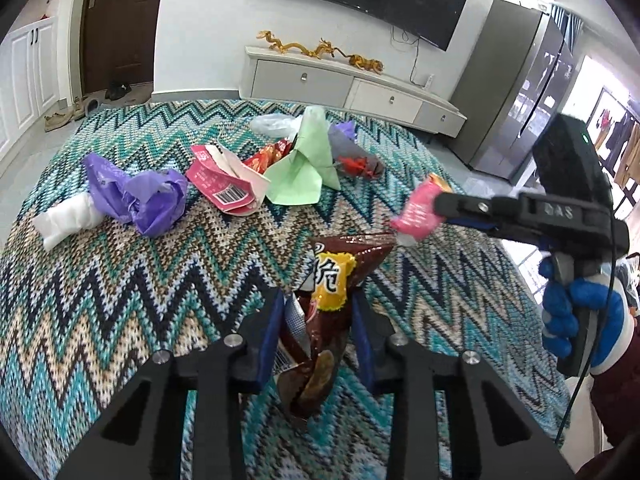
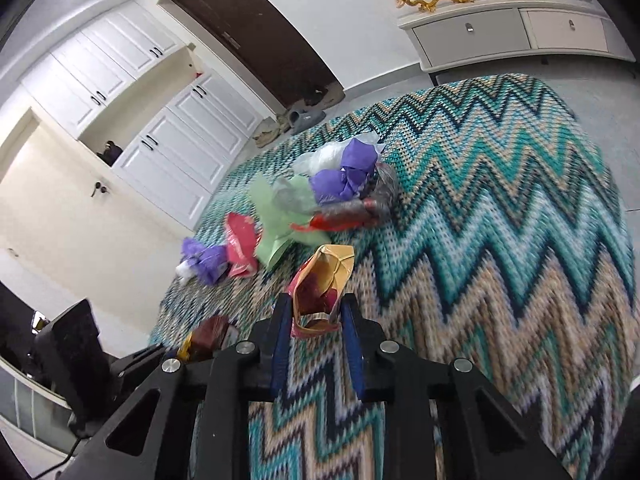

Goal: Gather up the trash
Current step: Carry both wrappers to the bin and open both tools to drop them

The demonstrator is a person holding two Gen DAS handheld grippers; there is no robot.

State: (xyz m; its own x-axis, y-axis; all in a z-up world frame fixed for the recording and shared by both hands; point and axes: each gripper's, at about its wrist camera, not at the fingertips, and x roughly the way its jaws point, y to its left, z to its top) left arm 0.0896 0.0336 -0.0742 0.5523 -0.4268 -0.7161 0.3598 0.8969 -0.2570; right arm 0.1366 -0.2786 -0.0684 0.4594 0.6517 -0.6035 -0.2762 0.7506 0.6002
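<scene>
My left gripper [image 1: 318,300] is shut on a brown snack bag [image 1: 332,276] and holds it upright above the zigzag cloth [image 1: 120,300]. My right gripper [image 2: 316,308] is shut on a pink and orange wrapper [image 2: 324,280]; it shows in the left wrist view [image 1: 420,212] to the right of the brown bag. On the cloth lie a purple plastic bag [image 1: 136,196], a white tissue [image 1: 68,220], a pink carton [image 1: 224,180], green folded paper [image 1: 308,160] and a grey and red wrapper [image 1: 356,160].
A clear plastic bag [image 1: 272,124] lies behind the green paper. A white TV cabinet [image 1: 340,84] with gold dragon figures stands beyond the cloth, a grey fridge [image 1: 520,100] at the right, white cupboards [image 2: 132,92] and a dark door [image 1: 120,20] at the left.
</scene>
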